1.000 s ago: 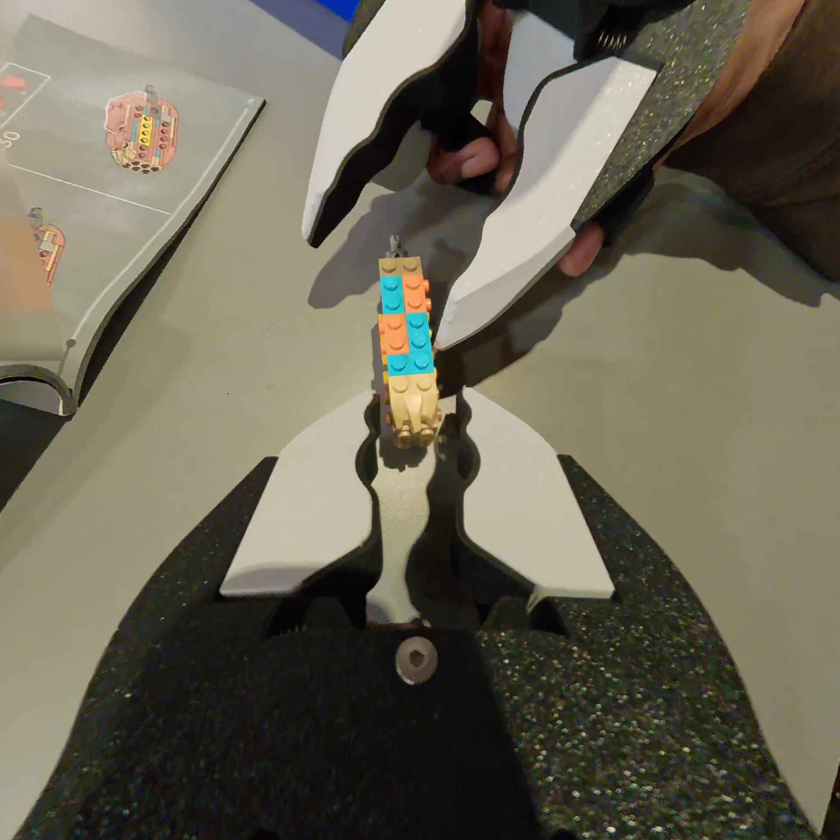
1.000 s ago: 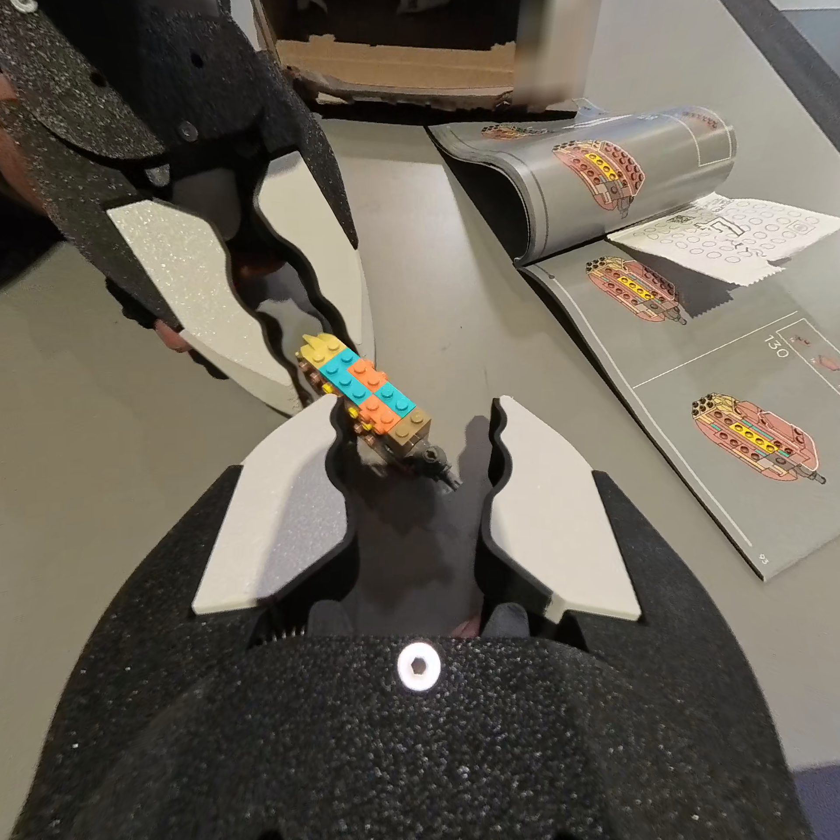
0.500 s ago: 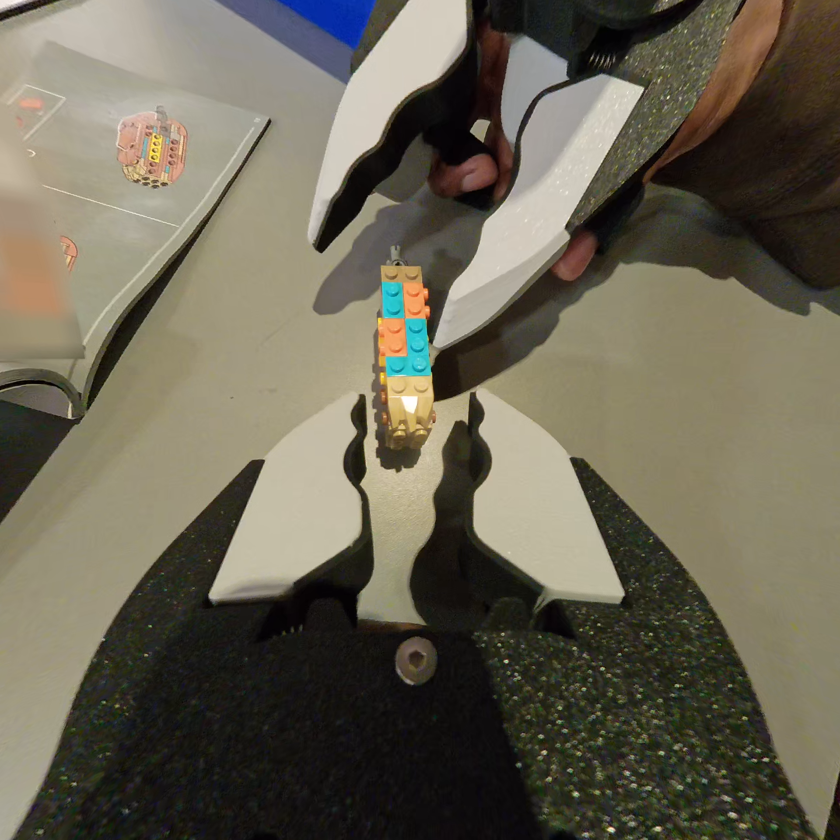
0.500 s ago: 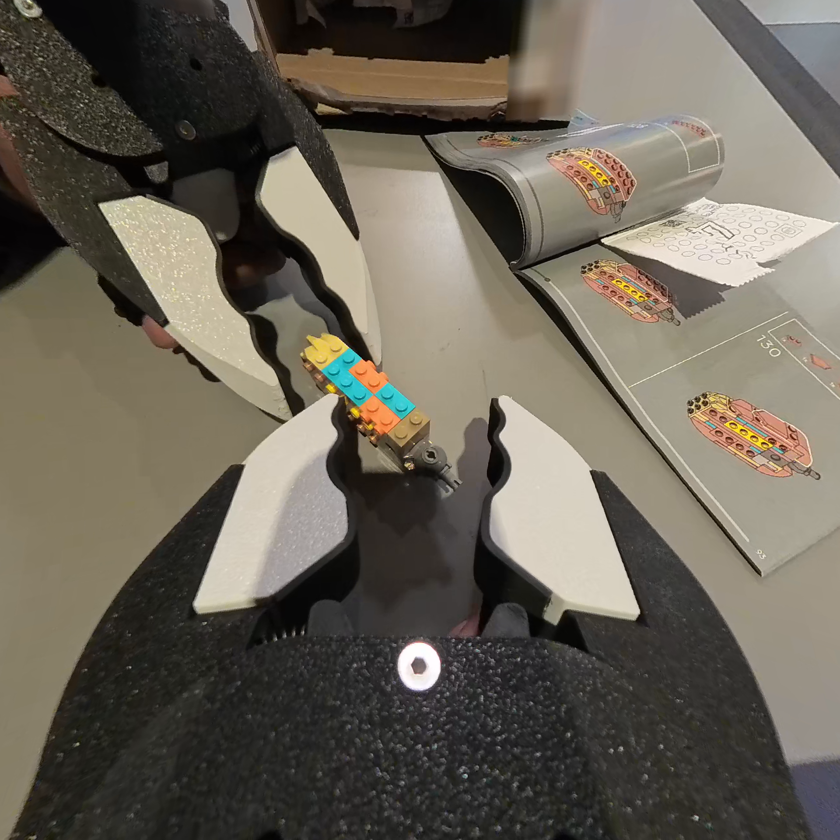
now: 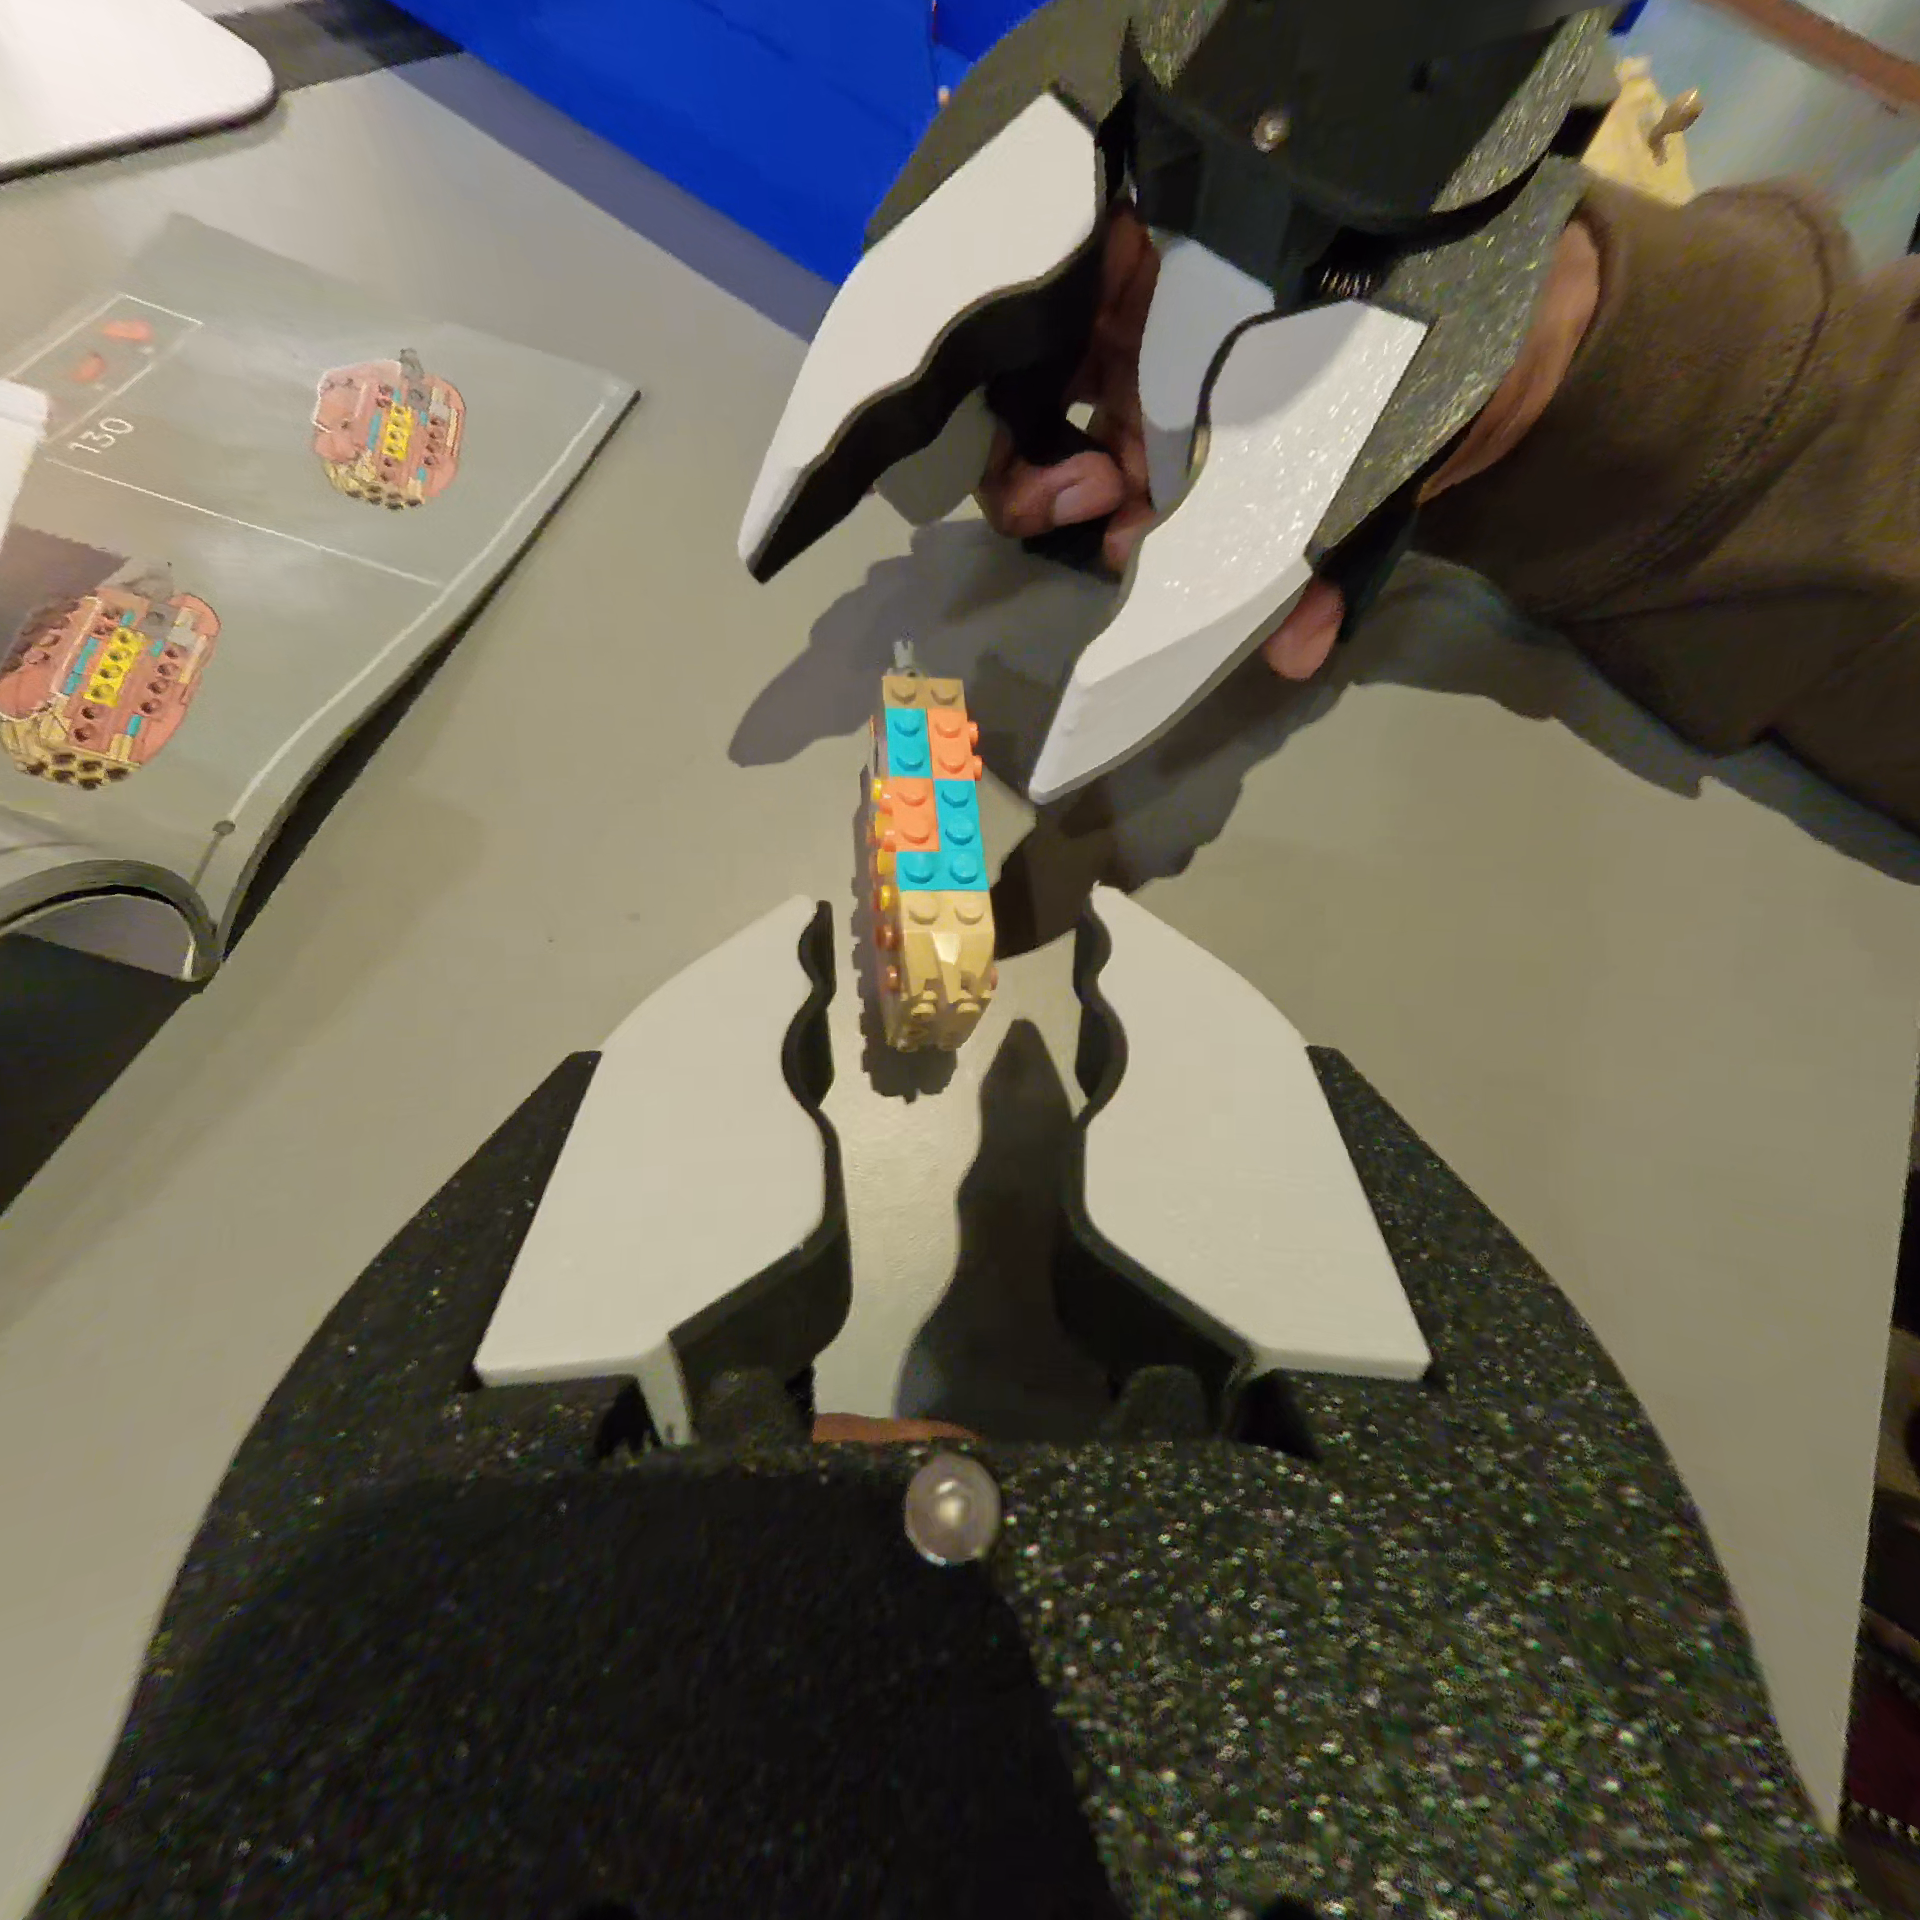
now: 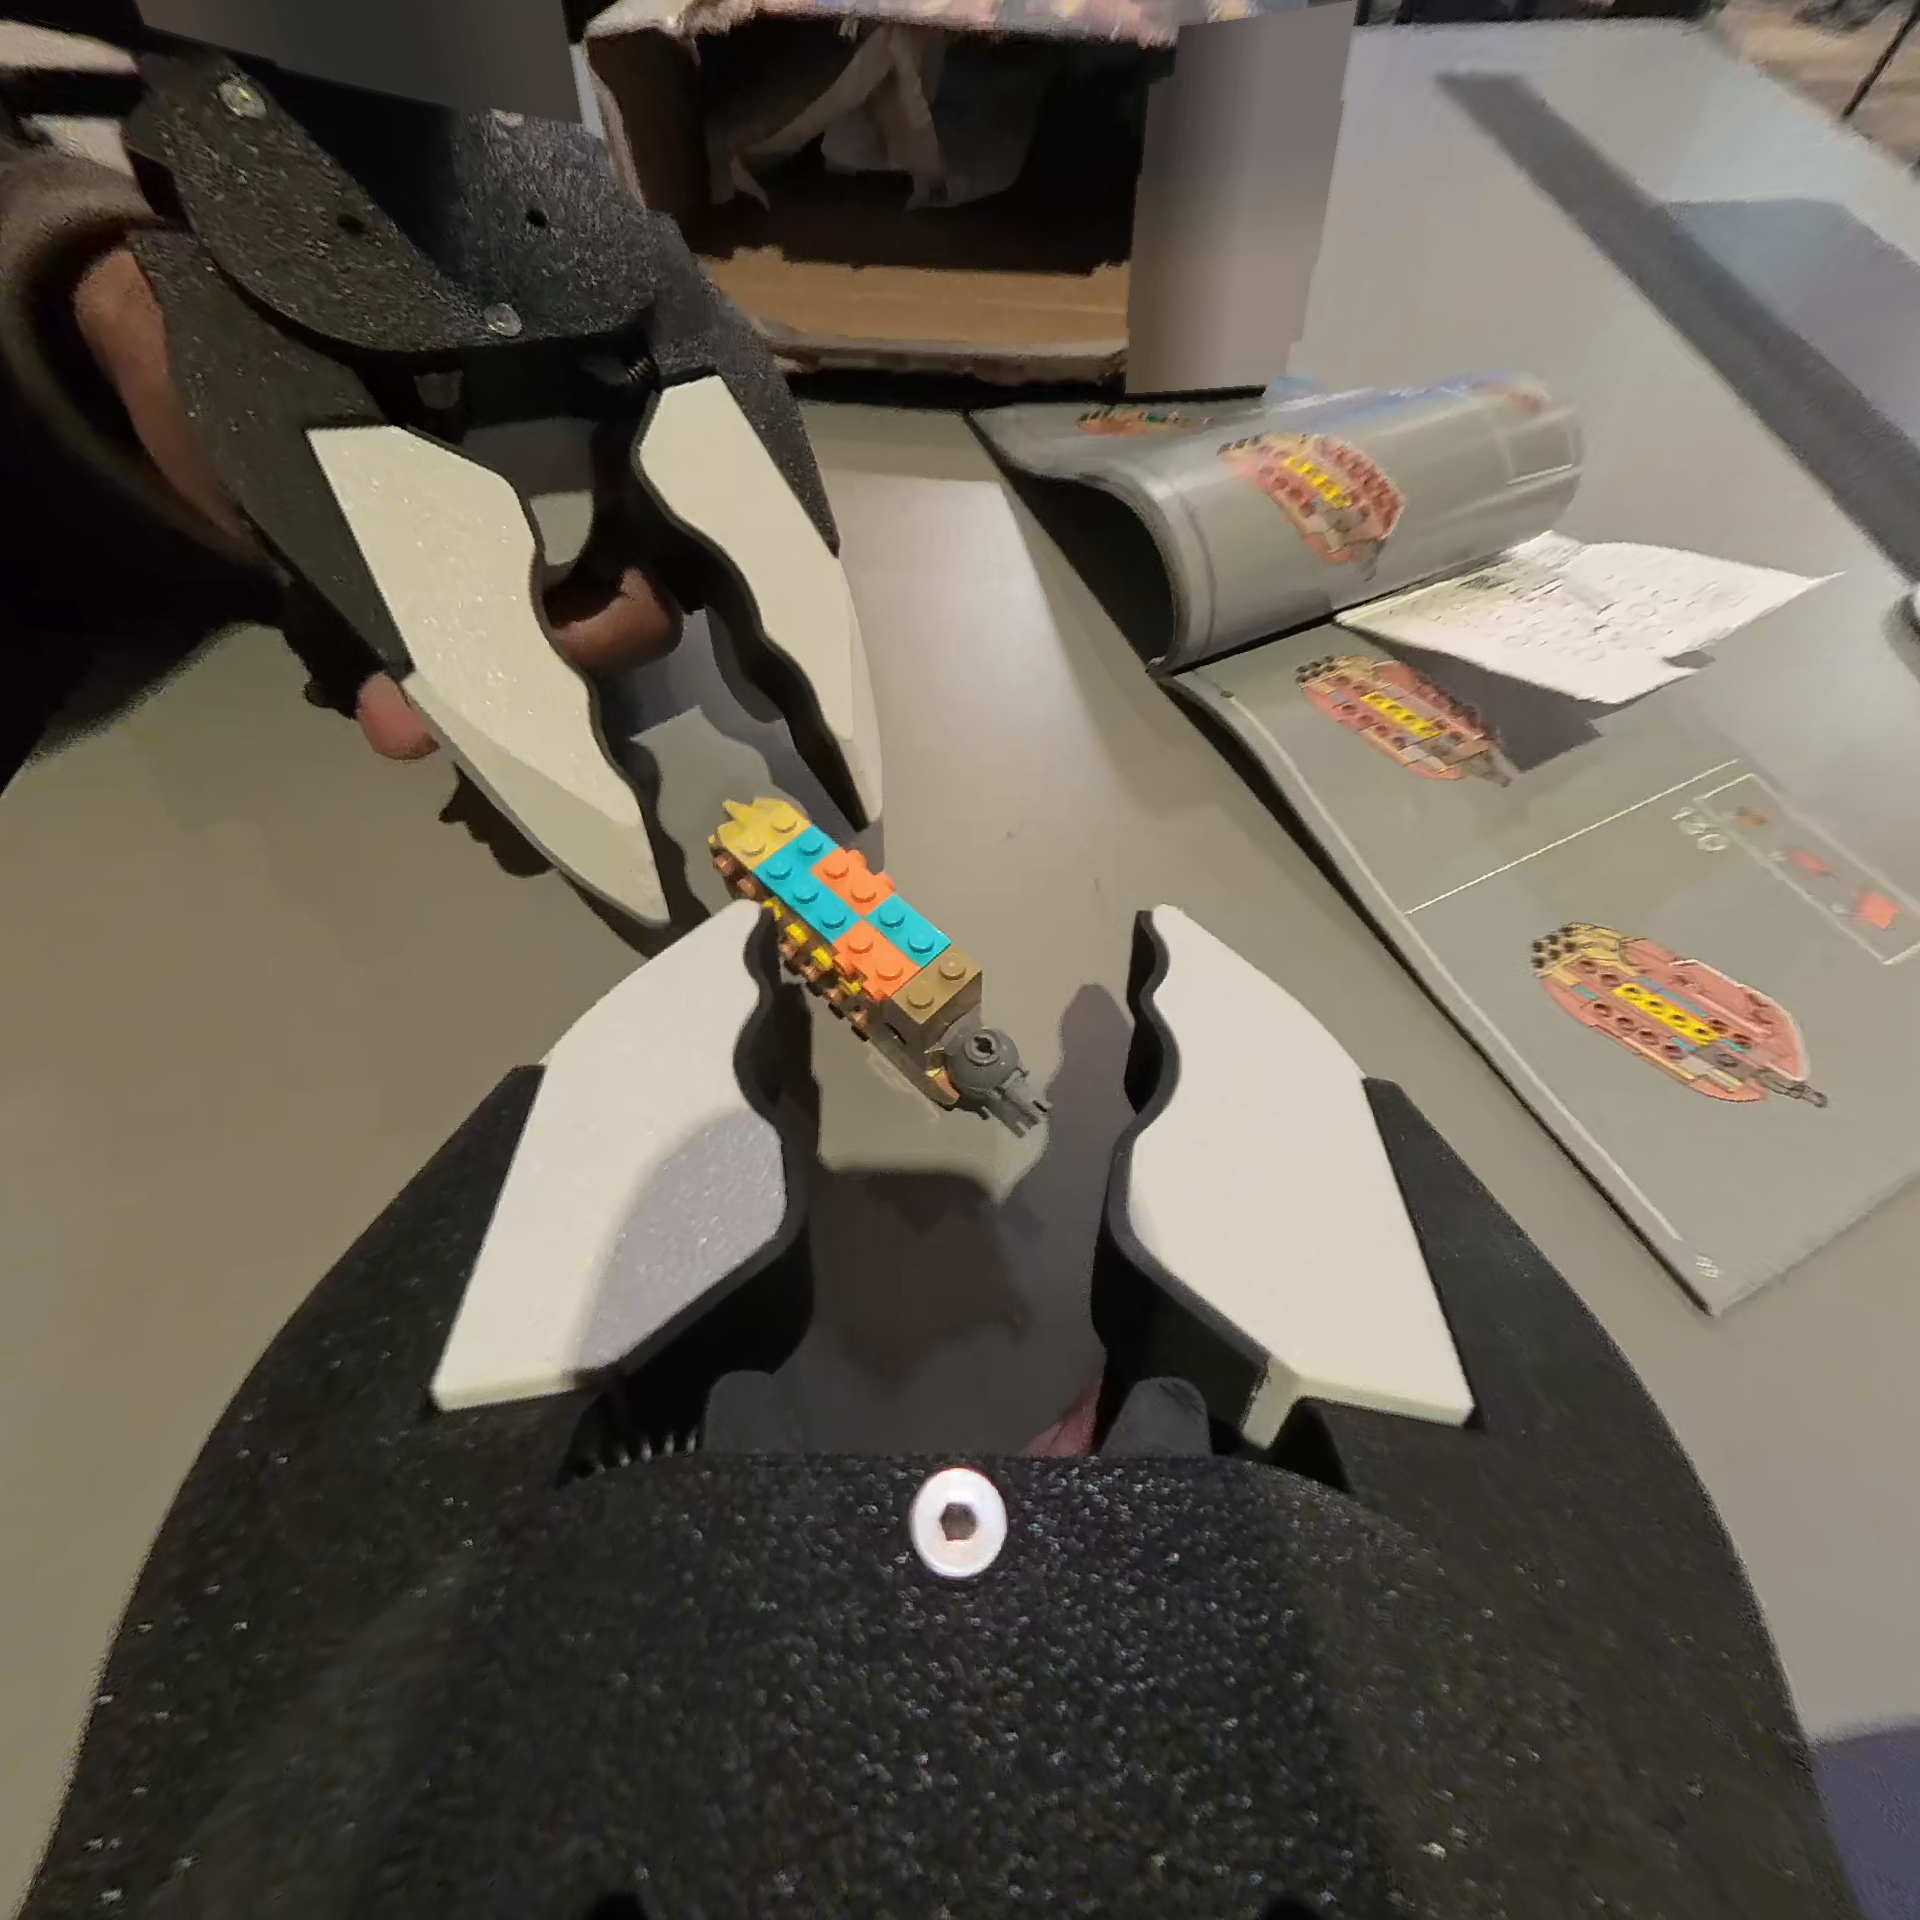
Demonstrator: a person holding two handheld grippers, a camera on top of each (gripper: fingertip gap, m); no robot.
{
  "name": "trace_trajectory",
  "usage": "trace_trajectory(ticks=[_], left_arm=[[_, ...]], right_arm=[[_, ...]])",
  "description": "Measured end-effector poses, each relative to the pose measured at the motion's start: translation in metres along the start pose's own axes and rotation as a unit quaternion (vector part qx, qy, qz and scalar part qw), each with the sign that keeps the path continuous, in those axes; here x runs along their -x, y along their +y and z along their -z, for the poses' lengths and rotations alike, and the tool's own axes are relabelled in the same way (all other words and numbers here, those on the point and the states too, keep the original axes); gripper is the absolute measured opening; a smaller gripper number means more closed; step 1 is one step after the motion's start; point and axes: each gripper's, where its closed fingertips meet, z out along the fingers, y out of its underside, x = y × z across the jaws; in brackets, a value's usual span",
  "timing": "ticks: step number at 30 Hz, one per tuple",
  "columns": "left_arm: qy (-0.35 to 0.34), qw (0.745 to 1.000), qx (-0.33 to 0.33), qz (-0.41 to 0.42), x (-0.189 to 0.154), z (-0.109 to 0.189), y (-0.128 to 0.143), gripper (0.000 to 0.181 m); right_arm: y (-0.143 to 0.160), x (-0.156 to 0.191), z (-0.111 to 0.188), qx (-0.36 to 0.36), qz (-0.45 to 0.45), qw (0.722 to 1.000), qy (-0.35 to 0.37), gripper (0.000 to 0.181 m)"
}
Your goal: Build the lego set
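A narrow lego model (image 5: 930, 852) with teal and orange plates on top, a tan end and a small grey part at the other end stands on the grey table (image 5: 1351, 1039). It also shows in the right wrist view (image 6: 862, 935). My left gripper (image 5: 956, 912) is open, with its fingertips on either side of the tan end and not touching it. My right gripper (image 6: 951, 920) is open and empty around the grey end. Each gripper shows in the other's view, the right one (image 5: 899, 675) and the left one (image 6: 758, 862). They face each other over the model.
An open instruction booklet (image 6: 1558, 831) lies beside the model and also shows in the left wrist view (image 5: 312, 520). A white paper sheet (image 6: 1590, 613) lies on it. A torn cardboard box (image 6: 914, 291) stands behind. The table edge (image 5: 62, 1143) drops off near the booklet.
My left gripper has let go of the model's tan end, opened wider and drawn back. The model now stands free on the table. The right gripper has stayed open and lifted slightly.
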Motion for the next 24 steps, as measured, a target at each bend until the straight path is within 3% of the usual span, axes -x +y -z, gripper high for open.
trace_trajectory(ticks=[7,14,24], left_arm=[[0.017,0.994,-0.101,-0.025,0.006,0.025,-0.029,0.045],[0.027,0.976,-0.214,0.003,0.021,0.053,-0.057,0.045],[-0.011,0.972,-0.235,-0.03,0.035,0.051,-0.058,0.045]], right_arm=[[-0.009,0.002,0.014,-0.049,-0.004,0.999,0.01,0.069],[-0.016,0.008,0.022,-0.081,0.0,0.997,0.013,0.072],[-0.008,0.017,0.043,-0.089,0.012,0.995,0.03,0.047]])
